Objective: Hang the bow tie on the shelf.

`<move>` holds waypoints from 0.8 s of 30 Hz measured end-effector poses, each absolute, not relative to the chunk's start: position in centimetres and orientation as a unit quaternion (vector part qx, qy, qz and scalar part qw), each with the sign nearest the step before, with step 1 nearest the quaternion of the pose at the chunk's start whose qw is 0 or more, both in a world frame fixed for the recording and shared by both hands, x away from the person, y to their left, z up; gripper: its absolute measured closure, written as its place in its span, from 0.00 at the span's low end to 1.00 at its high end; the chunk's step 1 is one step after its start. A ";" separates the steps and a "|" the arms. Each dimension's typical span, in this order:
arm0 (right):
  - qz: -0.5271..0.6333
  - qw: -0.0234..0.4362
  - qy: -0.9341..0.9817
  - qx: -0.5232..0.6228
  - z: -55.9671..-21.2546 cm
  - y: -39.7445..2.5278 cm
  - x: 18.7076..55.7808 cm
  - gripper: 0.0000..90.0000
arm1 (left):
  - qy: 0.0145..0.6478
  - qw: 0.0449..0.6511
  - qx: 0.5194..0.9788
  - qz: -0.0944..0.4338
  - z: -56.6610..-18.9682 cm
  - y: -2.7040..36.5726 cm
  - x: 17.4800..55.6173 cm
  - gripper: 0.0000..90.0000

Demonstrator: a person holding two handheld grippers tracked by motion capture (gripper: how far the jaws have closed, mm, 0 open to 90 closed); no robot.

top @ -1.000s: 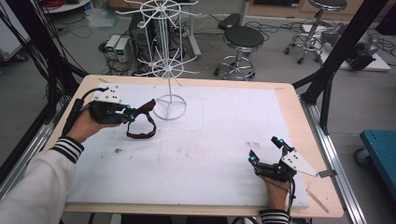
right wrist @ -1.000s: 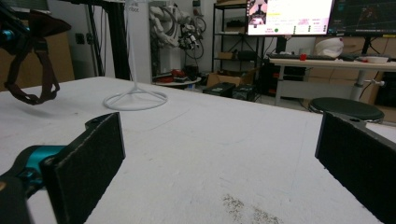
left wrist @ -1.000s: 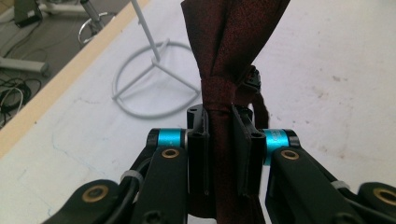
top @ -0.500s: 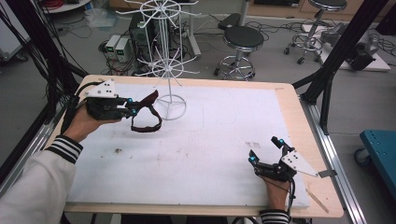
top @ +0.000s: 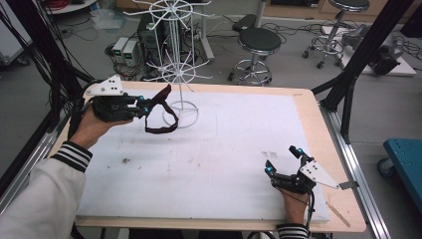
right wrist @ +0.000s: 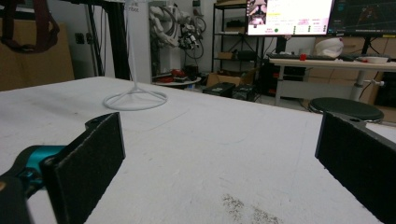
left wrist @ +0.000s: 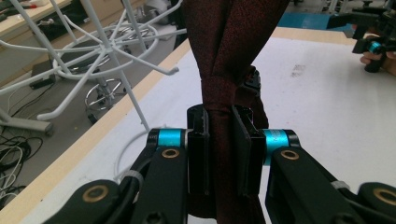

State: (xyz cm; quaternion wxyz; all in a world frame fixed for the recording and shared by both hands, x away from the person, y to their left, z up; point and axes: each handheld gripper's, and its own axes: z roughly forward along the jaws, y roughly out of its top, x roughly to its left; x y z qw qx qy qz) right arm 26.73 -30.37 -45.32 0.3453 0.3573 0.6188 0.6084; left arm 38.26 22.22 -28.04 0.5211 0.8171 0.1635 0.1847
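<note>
Since the earlier frames the left gripper (top: 142, 105) has risen and carried the dark red strap (top: 160, 113) off the table (top: 209, 149), closer to the white wire rack (top: 175, 64) at the far left. Strap now hangs in the air just beside the rack's pole, jaws pinching its band tight (clear in the left gripper view). Right gripper (top: 283, 163) rests near right, jaws spread, holding nothing. Pick-up looks done; hanging the loop on a rack hook is left.
</note>
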 end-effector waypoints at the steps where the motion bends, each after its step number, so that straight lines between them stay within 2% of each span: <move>1: 0.608 0.345 0.619 0.358 -45.3 -30.4 26.7 0.01 | 0.166 0.524 0.815 0.187 -28.0 22.1 38.3 0.86; 24: 0.609 0.345 0.618 0.358 -45.3 -30.4 26.7 0.01 | 0.224 0.553 0.769 0.229 -28.0 20.8 39.9 0.86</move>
